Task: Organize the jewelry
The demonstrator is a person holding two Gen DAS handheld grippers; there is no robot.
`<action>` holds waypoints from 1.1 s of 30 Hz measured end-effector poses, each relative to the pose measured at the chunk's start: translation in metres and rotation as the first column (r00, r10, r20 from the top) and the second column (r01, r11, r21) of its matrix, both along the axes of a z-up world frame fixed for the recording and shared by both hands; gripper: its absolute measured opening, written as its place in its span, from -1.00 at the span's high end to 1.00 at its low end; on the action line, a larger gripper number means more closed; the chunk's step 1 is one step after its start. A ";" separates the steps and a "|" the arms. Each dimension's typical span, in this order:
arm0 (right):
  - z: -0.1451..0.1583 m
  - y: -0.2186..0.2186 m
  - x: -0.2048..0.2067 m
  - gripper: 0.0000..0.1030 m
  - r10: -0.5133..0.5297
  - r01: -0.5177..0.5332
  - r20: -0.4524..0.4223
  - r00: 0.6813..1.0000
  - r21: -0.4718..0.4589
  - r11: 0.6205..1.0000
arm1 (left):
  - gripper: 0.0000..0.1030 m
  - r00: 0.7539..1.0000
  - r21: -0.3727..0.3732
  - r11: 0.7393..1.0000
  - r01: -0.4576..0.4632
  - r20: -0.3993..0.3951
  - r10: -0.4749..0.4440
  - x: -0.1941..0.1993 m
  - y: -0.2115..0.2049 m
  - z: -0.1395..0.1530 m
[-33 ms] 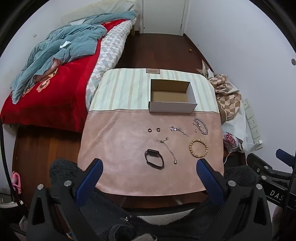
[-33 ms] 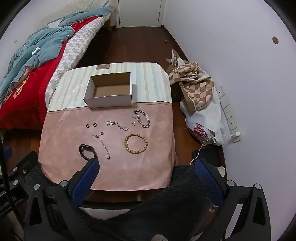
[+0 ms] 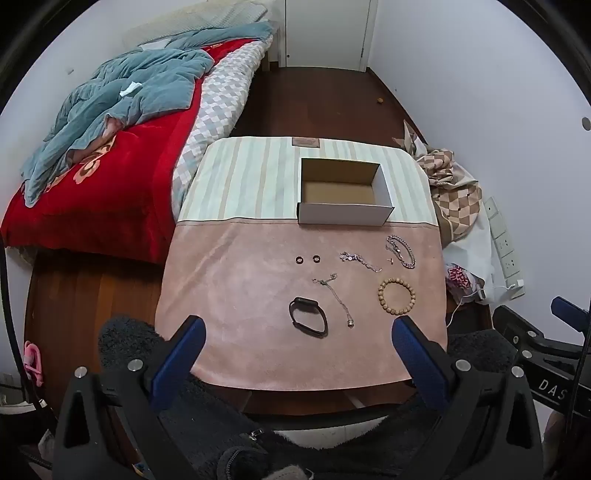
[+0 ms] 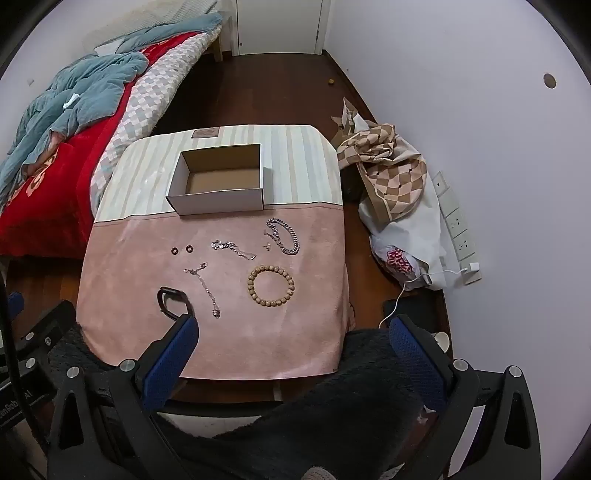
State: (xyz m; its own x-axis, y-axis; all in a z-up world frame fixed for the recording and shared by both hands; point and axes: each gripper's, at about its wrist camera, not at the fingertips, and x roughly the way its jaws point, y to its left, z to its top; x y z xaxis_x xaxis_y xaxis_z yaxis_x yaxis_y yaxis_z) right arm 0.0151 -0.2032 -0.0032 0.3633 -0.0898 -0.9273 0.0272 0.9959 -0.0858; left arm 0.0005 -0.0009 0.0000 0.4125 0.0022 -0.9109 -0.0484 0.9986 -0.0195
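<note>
An empty white cardboard box stands open on the striped far half of a small table. Jewelry lies on the pink near half: a black band, two dark rings, a thin chain necklace, a silver chain, a chunky silver bracelet, and a wooden bead bracelet. My left gripper and right gripper are both open and empty, held above the table's near edge.
A bed with a red cover and blue quilt stands left of the table. Checked cloth and bags lie on the floor to the right beside a wall with power sockets. Dark wood floor runs to a white door.
</note>
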 end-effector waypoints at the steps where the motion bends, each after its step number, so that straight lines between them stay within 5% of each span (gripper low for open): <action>1: 0.000 0.000 0.000 -1.00 0.001 -0.001 -0.002 1.000 0.002 1.000 | -1.00 1.000 -0.018 1.000 -0.002 0.001 0.002 0.000 0.001 0.000; 33: 0.005 0.000 -0.005 -1.00 0.012 -0.011 0.016 1.000 -0.024 1.000 | -1.00 1.000 -0.014 1.000 -0.009 -0.004 0.009 -0.006 -0.001 -0.001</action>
